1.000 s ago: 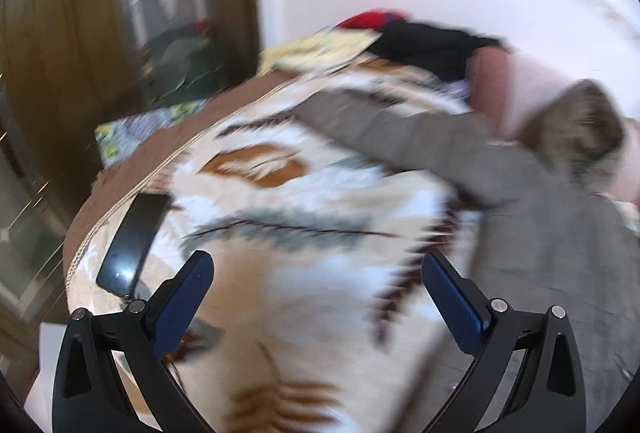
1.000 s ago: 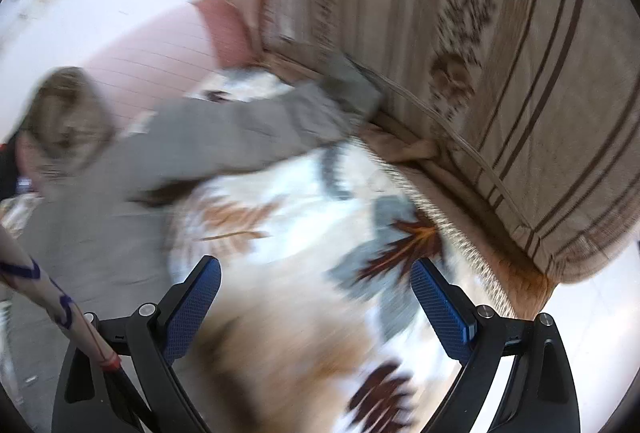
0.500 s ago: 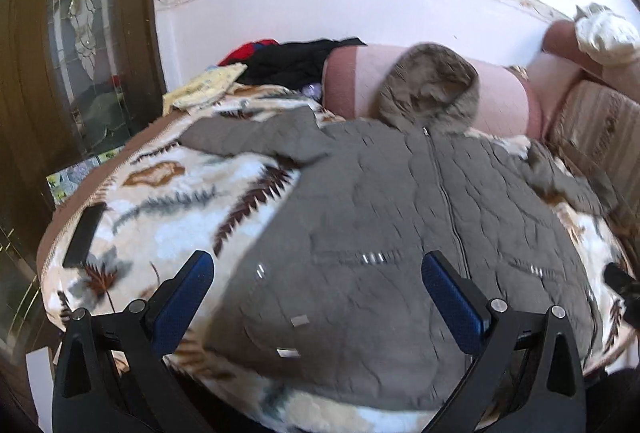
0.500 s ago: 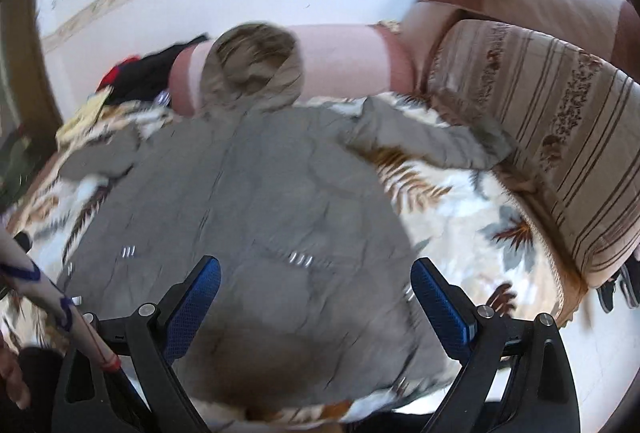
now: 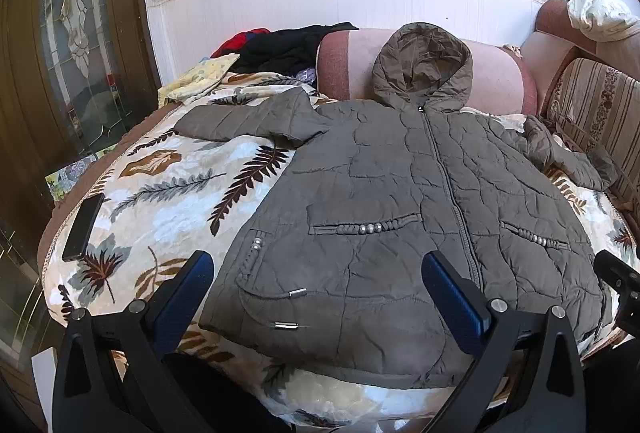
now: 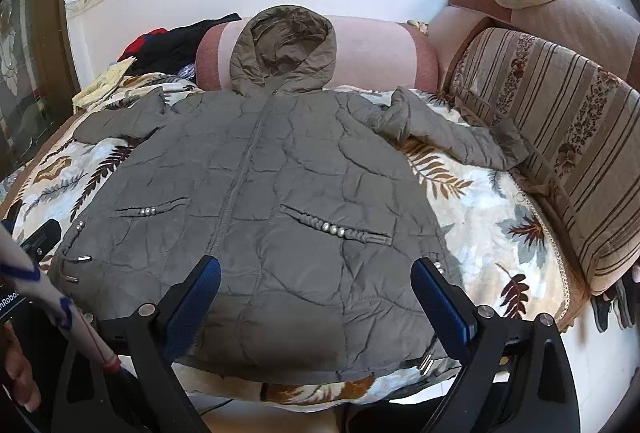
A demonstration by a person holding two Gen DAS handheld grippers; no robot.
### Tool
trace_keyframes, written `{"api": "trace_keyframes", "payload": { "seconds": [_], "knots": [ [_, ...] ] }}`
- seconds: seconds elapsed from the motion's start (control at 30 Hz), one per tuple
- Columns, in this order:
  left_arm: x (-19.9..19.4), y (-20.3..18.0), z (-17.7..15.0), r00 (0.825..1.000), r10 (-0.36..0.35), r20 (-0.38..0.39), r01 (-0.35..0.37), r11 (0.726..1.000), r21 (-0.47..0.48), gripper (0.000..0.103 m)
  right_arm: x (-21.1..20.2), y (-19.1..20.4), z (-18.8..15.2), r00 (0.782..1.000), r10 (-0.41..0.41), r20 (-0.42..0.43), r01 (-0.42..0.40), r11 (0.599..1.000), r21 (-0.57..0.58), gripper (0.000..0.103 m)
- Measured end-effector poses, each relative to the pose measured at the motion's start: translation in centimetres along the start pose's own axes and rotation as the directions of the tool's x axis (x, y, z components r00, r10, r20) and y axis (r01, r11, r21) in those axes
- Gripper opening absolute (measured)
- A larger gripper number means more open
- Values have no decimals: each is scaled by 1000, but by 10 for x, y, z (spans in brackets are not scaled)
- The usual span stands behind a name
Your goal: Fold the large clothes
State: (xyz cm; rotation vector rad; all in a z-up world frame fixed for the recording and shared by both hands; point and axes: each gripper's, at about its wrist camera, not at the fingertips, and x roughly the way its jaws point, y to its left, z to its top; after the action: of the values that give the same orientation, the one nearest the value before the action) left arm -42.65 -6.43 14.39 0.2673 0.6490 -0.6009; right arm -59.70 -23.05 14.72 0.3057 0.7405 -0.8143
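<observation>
A grey-green quilted hooded jacket (image 5: pixel 400 209) (image 6: pixel 256 201) lies flat, front up and zipped, on a leaf-patterned blanket (image 5: pixel 168 189) (image 6: pixel 480 201). Its hood (image 5: pixel 424 65) (image 6: pixel 284 49) rests against a pink bolster (image 5: pixel 352 65) at the back, and both sleeves spread out sideways. My left gripper (image 5: pixel 316 293) hangs open above the jacket's lower left part, holding nothing. My right gripper (image 6: pixel 316 293) hangs open above the hem near the front edge, also holding nothing.
A black phone (image 5: pixel 82 227) lies on the blanket's left edge. Dark and red clothes (image 5: pixel 280 47) are piled at the back left. A striped sofa cushion (image 6: pixel 560 137) borders the right side. A wooden door with glass (image 5: pixel 68 45) stands at the left.
Both views have swung from the blanket's sides to face the jacket squarely and pulled back, so the whole jacket now shows. The jacket has not moved. Both grippers stay open.
</observation>
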Motion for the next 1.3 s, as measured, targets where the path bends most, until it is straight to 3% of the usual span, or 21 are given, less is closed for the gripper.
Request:
{"api": "trace_keyframes", "payload": {
  "seconds": [0.93,1.3],
  "knots": [
    [4,-1,-4,1000,5,-14,-5,1000,7,103,8,2,-5,999,35,-32,-36,999,-28,98],
    [21,-13,9,1000,-2,-25,3,999,32,103,25,-8,-2,998,37,-60,-38,999,-21,98]
  ]
}}
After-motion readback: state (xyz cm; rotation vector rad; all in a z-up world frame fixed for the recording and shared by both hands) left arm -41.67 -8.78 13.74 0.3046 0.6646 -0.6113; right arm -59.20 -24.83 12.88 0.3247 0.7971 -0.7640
